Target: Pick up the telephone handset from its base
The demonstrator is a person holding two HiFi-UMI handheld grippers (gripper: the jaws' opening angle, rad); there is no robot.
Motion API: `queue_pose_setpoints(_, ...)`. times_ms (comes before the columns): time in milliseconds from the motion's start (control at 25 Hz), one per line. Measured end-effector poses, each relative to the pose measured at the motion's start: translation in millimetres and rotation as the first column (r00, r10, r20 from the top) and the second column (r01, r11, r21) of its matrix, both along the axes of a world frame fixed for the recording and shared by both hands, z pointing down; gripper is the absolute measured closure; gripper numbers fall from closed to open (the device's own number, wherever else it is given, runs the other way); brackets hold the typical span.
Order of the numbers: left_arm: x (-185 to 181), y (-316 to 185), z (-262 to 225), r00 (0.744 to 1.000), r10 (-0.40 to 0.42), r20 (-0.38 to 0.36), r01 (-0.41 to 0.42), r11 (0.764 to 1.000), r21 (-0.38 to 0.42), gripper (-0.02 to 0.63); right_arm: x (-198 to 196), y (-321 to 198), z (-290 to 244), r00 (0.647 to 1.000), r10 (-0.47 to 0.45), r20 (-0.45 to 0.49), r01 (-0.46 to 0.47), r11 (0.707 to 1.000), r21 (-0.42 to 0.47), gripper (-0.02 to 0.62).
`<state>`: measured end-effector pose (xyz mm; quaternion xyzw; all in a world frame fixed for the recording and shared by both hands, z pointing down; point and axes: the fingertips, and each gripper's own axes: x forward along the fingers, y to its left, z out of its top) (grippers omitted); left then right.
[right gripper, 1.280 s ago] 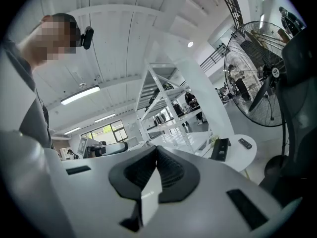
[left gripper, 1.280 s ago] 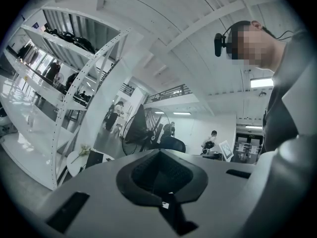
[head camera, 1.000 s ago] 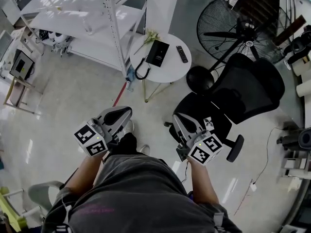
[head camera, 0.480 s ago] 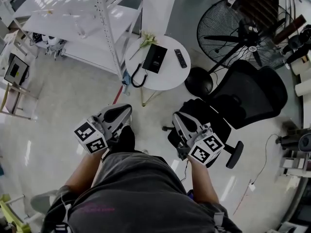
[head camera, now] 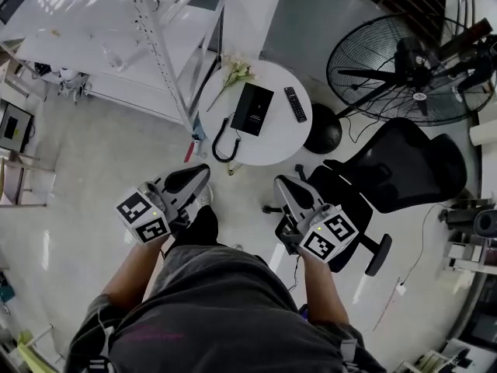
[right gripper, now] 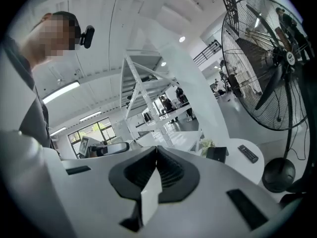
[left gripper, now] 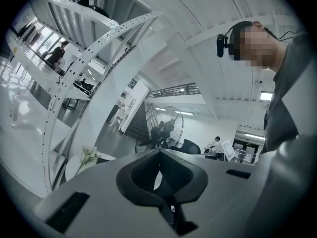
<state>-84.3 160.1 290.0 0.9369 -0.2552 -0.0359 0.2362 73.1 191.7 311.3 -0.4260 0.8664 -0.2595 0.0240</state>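
Note:
A black telephone base (head camera: 254, 107) lies on a small round white table (head camera: 272, 142). Its black handset and cord (head camera: 224, 140) curve along the table's near left edge; which part is handset I cannot tell. My left gripper (head camera: 192, 179) and right gripper (head camera: 286, 186) are held level in front of my body, short of the table, both shut and empty. In the right gripper view the base (right gripper: 218, 153) shows small beyond the closed right gripper (right gripper: 156, 150). Past the shut left gripper (left gripper: 159, 152), the left gripper view shows only the table's edge (left gripper: 74, 166).
On the table lie a black remote (head camera: 295, 103) and white flowers (head camera: 237, 72). A large floor fan (head camera: 411, 64) stands at the right, a black office chair (head camera: 388, 181) beside my right gripper, and white metal shelving (head camera: 147, 45) to the table's left.
Both grippers have travelled forward with me towards the round table, which now lies closer and lower in the head view. Both stayed shut.

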Motion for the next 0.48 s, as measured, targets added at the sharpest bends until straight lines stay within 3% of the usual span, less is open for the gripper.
queue_pose_setpoints(480,-27.9,-138.4,18.8,0.992,0.124,0.007,-0.124,0.991,-0.047,0.592,-36.6,-125.7,10.9,0.995,0.092,-0.024,-0.093,0.994,-0.059,0.575)
